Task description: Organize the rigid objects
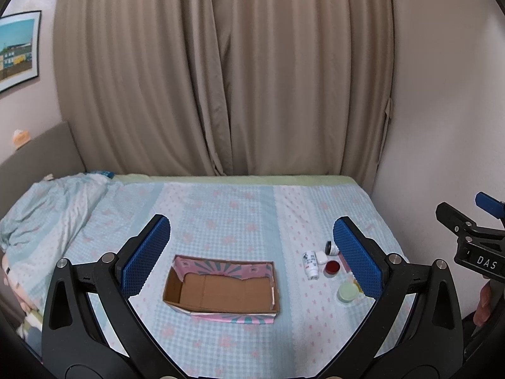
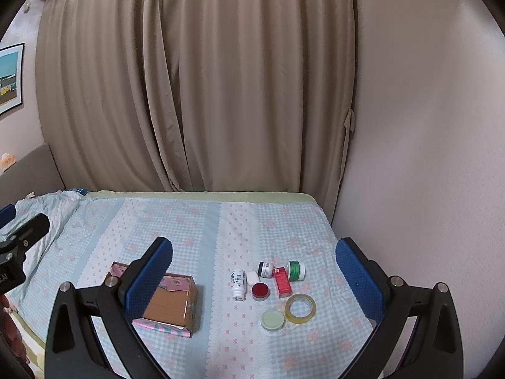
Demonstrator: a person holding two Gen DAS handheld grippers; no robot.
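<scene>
An open cardboard box with pink patterned sides lies on the bed; its visible floor is bare; it also shows in the right wrist view. Right of it lies a cluster: a white bottle, a small white case, a red-lidded jar, a red box, a dark jar, a green-labelled jar, a tape roll and a pale green lid. My left gripper is open above the box. My right gripper is open above the cluster. Both are empty.
The bed has a light blue checked sheet, with a crumpled quilt at the left. Beige curtains hang behind the bed and a white wall bounds its right side. The right gripper's body shows in the left wrist view.
</scene>
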